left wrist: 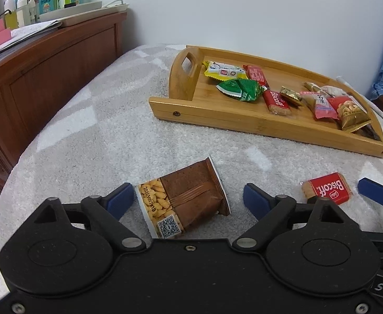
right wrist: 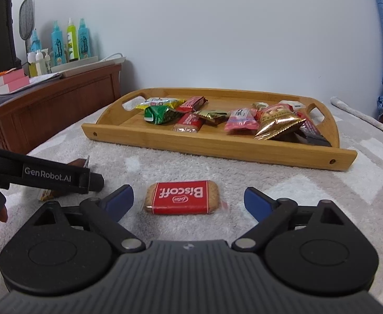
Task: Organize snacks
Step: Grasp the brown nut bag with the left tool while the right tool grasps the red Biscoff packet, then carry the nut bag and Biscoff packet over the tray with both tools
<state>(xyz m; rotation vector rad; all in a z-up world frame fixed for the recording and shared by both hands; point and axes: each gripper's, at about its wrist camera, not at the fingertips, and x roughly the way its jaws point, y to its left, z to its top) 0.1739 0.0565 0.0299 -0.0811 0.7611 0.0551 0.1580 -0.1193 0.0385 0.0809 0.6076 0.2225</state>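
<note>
The blue fingers [left wrist: 120,200] of the left gripper [left wrist: 189,200] are spread wide apart, with nothing pinched between them. A brown snack pack [left wrist: 185,200] with peanuts printed on one end lies flat on the blanket in the gap, not touching either finger. The right gripper [right wrist: 189,201] is spread wide too, and a red Biscoff cookie [right wrist: 182,200] lies on the blanket between its fingers [right wrist: 257,201], touching neither one.

The biggest thing here is the fluffy grey-and-white blanket [left wrist: 92,136] covering the bed. Beside it on the left stands a dark wooden cabinet [left wrist: 47,78] with bottles [right wrist: 71,39] and papers on top.

Farther back on the blanket sits a wooden tray [right wrist: 212,144] with cut-out handles at both ends. Many snacks already lie inside it. Near the left handle there is a yellow pack [left wrist: 224,72], with a crumpled green pack [left wrist: 240,89] just in front of it. Two more red Biscoff bars [left wrist: 276,102] lie next to the green one. After them comes a little gold candy [left wrist: 291,95], then a pink pack [left wrist: 319,104]. A shiny red-and-gold bag [right wrist: 278,124] of round snacks sits near the right end.

The peanut pack and the loose Biscoff cookie are both outside the tray, on the near side of it, close to each other.
</note>
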